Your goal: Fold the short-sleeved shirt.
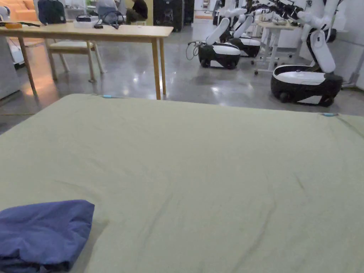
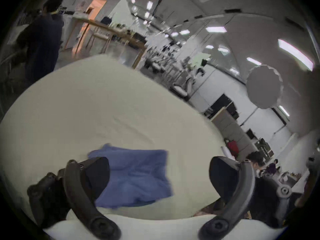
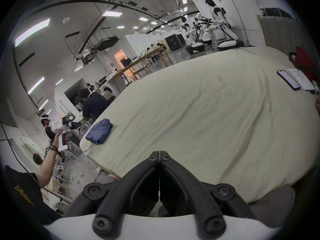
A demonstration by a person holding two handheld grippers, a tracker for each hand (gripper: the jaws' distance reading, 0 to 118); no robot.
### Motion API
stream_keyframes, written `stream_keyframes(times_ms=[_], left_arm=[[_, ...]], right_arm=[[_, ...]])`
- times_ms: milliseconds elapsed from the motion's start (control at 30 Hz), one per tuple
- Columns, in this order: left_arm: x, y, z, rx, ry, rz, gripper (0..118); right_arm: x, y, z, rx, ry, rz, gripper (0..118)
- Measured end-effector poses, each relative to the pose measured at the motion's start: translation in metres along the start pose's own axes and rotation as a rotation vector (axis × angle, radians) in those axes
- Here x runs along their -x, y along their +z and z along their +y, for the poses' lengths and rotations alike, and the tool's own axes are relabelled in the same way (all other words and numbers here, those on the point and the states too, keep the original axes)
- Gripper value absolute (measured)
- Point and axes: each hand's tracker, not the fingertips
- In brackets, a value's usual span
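Lying as compact blue bundle at near left corner of table: shirt [image 1: 42,233], apparently already folded, edges roughly squared though somewhat lumpy. Pale cloth-covered table [image 1: 213,170] otherwise bare across middle. Left gripper [image 2: 159,174] hovers above shirt, jaws wide apart, gripping nothing. Right gripper [image 3: 159,154] off near edge of table, jaws closed together, empty. Judgement: folding looks done or nearly so; at most final tidy or smoothing left.
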Motion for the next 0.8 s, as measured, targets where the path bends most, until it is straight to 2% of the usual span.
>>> stream_keyframes(times_ms=[33,67,100,133,167,300,333,367,467,533,600,667,700,800], left_arm=[[-0.017,0.007,-0.010,-0.064,-0.059,-0.023,106],[-0.081,0.017,-0.029,-0.121,-0.120,-0.022,88],[-0.108,0.018,-0.045,-0.164,-0.149,-0.011,56],[-0.131,0.015,-0.061,-0.187,-0.153,0.017,14],[-0.155,0.011,-0.080,-0.197,-0.155,0.085,0],[-0.267,-0.018,-0.136,-0.232,-0.261,0.051,0],[-0.256,-0.021,-0.126,-0.229,-0.287,0.089,0],[-0.270,-0.028,-0.125,-0.260,-0.286,0.100,0],[-0.331,-0.052,-0.116,-0.329,-0.345,0.115,0],[-0.376,-0.070,-0.101,-0.358,-0.436,0.127,0],[-0.410,-0.098,-0.092,-0.374,-0.449,0.119,0],[-0.438,-0.128,-0.076,-0.407,-0.523,0.169,0],[-0.446,-0.146,-0.066,-0.425,-0.549,0.143,0],[-0.472,-0.193,-0.047,-0.453,-0.543,0.155,0]], right_arm=[[-0.001,0.003,0.000,-0.005,0.003,0.000,1],[-0.001,0.007,0.000,-0.010,0.006,0.004,1],[-0.002,0.011,-0.001,-0.018,0.013,0.007,1],[-0.004,0.015,-0.001,-0.024,0.020,0.004,1],[-0.005,0.019,-0.001,-0.030,0.029,-0.002,1],[-0.008,0.040,0.001,-0.069,0.105,-0.052,1],[-0.007,0.046,0.007,-0.084,0.128,-0.084,1],[-0.004,0.052,0.015,-0.104,0.163,-0.112,1],[0.018,0.074,0.059,-0.243,0.341,-0.187,1],[0.030,0.081,0.091,-0.364,0.419,-0.209,1],[0.040,0.080,0.125,-0.442,0.453,-0.231,1],[0.046,0.068,0.159,-0.481,0.504,-0.296,1],[0.047,0.061,0.177,-0.505,0.520,-0.313,1],[0.042,0.034,0.228,-0.517,0.498,-0.350,1]])
